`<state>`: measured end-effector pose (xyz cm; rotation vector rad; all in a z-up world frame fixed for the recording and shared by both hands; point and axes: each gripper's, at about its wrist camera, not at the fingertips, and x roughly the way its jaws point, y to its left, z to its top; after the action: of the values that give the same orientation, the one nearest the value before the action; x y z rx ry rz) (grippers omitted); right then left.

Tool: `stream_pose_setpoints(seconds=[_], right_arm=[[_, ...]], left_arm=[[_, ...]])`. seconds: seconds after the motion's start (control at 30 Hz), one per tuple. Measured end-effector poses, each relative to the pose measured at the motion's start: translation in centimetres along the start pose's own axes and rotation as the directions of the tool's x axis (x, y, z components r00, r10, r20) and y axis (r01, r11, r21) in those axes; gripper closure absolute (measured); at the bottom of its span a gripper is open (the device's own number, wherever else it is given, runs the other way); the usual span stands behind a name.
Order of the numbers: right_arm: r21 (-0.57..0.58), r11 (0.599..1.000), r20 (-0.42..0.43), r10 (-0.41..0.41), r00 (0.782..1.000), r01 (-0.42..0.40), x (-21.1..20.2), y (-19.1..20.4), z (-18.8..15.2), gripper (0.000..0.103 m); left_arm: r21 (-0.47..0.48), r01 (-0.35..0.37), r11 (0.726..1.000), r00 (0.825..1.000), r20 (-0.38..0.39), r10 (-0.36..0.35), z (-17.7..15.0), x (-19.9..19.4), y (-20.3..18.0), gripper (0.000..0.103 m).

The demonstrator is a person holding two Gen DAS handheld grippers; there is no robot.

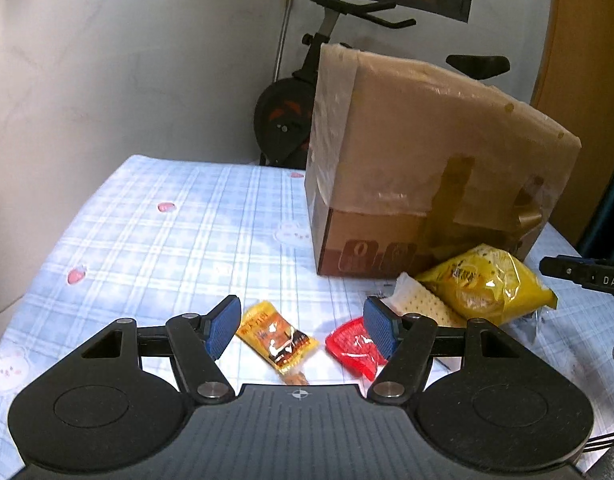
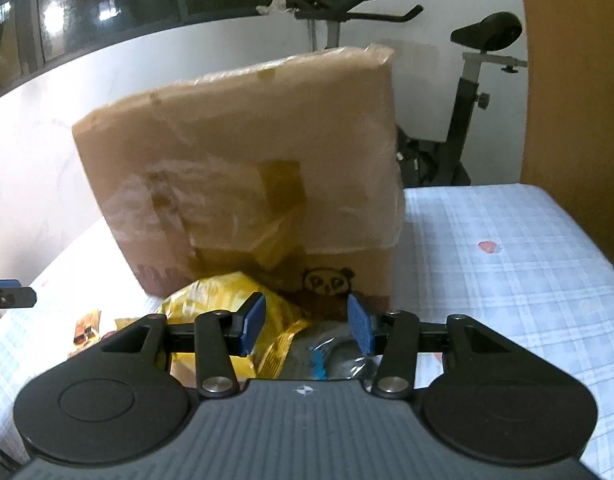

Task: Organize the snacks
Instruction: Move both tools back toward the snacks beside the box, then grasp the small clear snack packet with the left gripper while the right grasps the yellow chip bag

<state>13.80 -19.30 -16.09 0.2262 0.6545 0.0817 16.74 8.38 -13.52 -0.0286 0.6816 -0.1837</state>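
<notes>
Our left gripper [image 1: 303, 326] hangs wide open and empty above the orange snack packet [image 1: 277, 336]; at its 2 o'clock sits the yellow bag [image 1: 487, 284]. Our right gripper [image 2: 305, 322], jaws apart, grips nothing, cardboard box [image 2: 243, 160] at 12 o'clock.

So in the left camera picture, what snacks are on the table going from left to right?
Orange-yellow snack packet → red packet → white dotted packet → big yellow bag.

dim indoor light | strong fisheye bending at edges | right view softly blurred, colours muted
</notes>
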Motion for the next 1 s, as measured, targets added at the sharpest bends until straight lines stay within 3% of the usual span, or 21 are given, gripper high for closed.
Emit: stream_pose_setpoints(seconds=[0.23, 0.37, 0.6, 0.7, 0.87, 1.0], right_arm=[[-0.01, 0.997, 0.018, 0.07, 0.997, -0.07, 0.6, 1.9, 0.7, 0.034], [0.006, 0.996, 0.014, 0.089, 0.996, -0.089, 1.9, 3.4, 1.4, 0.028], [0.03, 0.999, -0.096, 0.046, 0.994, -0.043, 5.9, 5.0, 1.5, 0.021], [0.046, 0.998, -0.133, 0.036, 0.99, -0.03, 6.6, 5.1, 0.6, 0.012], [0.036, 0.999, -0.124, 0.041, 0.991, -0.036, 5.6, 4.4, -1.1, 0.013], [0.021, 0.999, -0.1, 0.046, 0.994, -0.044, 4.3, 4.3, -2.6, 0.02]], left_arm=[[-0.004, 0.005, 1.0, 1.0, -0.004, -0.005, -0.4, 0.1, -0.1, 0.033], [-0.007, 0.006, 1.0, 1.0, -0.009, -0.006, -0.3, 0.2, -0.1, 0.033], [0.001, 0.014, 1.0, 0.999, -0.045, -0.014, -1.2, 0.4, -0.1, 0.033], [0.008, 0.017, 1.0, 0.997, -0.071, -0.016, -2.0, 0.6, -0.1, 0.033], [0.002, 0.009, 1.0, 0.995, -0.099, -0.009, -2.9, 1.5, 0.0, 0.033], [0.009, 0.005, 1.0, 0.995, -0.104, -0.004, -3.5, 2.1, -0.3, 0.033]])
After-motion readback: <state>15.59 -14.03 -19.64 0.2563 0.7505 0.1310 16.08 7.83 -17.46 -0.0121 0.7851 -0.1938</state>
